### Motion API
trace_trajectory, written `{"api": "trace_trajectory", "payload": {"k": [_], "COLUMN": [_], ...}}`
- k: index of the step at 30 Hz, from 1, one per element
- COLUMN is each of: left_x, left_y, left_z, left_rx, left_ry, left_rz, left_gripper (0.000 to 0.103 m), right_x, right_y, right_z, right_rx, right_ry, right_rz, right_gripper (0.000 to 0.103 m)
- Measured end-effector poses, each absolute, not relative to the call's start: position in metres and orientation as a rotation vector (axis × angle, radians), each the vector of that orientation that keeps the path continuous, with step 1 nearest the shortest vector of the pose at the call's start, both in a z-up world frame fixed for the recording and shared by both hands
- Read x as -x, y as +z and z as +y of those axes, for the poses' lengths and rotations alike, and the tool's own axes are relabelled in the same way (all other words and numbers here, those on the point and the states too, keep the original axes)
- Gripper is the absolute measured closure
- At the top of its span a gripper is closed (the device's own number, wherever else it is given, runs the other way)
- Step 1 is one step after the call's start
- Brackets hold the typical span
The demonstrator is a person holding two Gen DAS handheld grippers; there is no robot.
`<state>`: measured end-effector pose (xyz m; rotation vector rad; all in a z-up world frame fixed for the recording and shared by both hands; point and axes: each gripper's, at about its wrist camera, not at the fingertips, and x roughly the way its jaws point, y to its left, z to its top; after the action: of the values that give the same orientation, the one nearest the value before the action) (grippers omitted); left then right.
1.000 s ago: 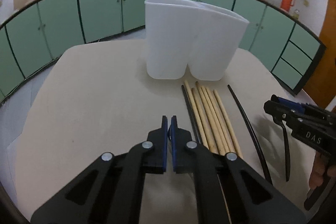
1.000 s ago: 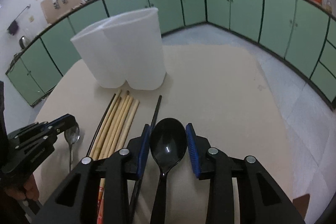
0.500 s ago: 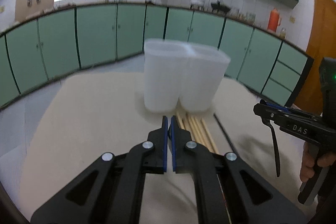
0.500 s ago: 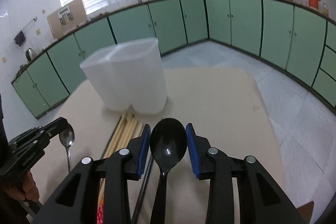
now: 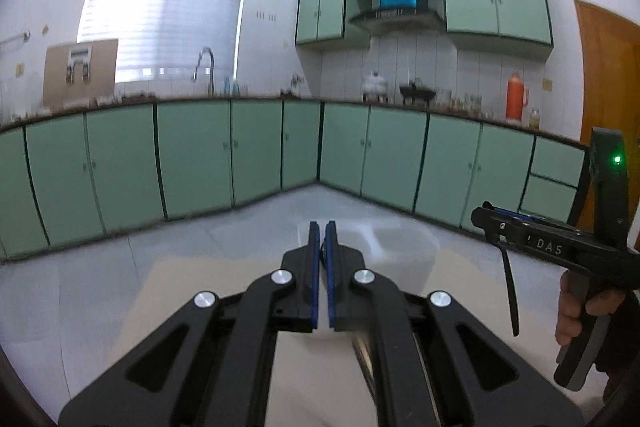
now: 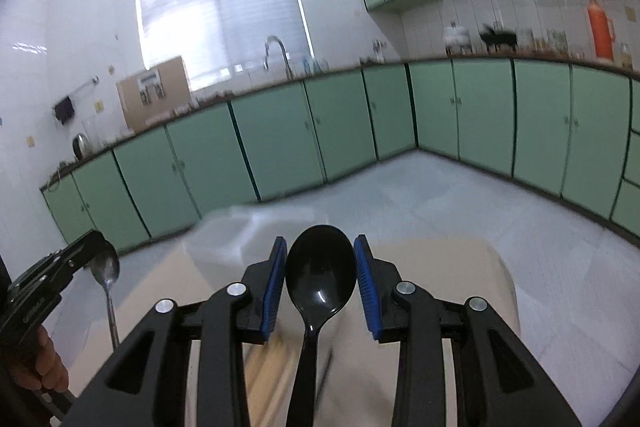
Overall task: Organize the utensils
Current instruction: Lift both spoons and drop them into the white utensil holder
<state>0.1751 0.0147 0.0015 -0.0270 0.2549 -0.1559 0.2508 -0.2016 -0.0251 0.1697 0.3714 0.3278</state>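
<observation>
My right gripper (image 6: 320,263) is shut on a black plastic spoon (image 6: 320,275), bowl up between the blue pads; in the left wrist view (image 5: 490,223) the spoon's handle (image 5: 509,291) hangs down from it. My left gripper (image 5: 320,243) is shut on a metal spoon (image 6: 105,267), which hangs from it in the right wrist view (image 6: 94,243) at the left. The white two-compartment holder (image 5: 400,247) stands just beyond the left gripper's tips; in the right wrist view the holder (image 6: 248,231) is blurred. Wooden chopsticks (image 6: 268,367) lie blurred on the table below.
The beige table (image 5: 200,291) lies under both grippers, its far edge close ahead. Green cabinets (image 5: 200,155) line the walls beyond a grey floor. An orange door (image 5: 604,99) is at the right.
Both grippers have risen and tilted up, each with its spoon. The holder and chopsticks have dropped to the bottom of both views.
</observation>
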Motion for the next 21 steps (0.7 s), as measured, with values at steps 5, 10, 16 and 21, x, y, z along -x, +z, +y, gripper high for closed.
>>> {"api": "trace_trajectory", "payload": {"k": [5,10,16,21], "left_x": [-0.213,-0.253,-0.296,-0.311], "left_y": [0.036,0.053,0.033,0.006], "left_z": [0.006,-0.01,-0.024,-0.023], "left_rx": [0.009,-0.043,-0.112,-0.104], "left_ry": [-0.143,-0.11,-0.06,-0.062], "left_rz": [0.148,0.06,0.056,0.108], "left_gripper": [0.101,0.101,0.101,0.101], "right_x": [-0.289,-0.33,-0.362,-0.362], "right_y": [0.006,0.011,-0.014,-0.035], "right_z": [-0.186,-0.173,-0.161,-0.16], "right_rx": [-0.169,-0.151,-0.145,-0.138], "right_ry": [0.349,0.331,0.316,0.326], "right_rz": [0.267,0.227,0.252,0.289], "right_gripper": [0.069,0.069,0.069,0.069]}}
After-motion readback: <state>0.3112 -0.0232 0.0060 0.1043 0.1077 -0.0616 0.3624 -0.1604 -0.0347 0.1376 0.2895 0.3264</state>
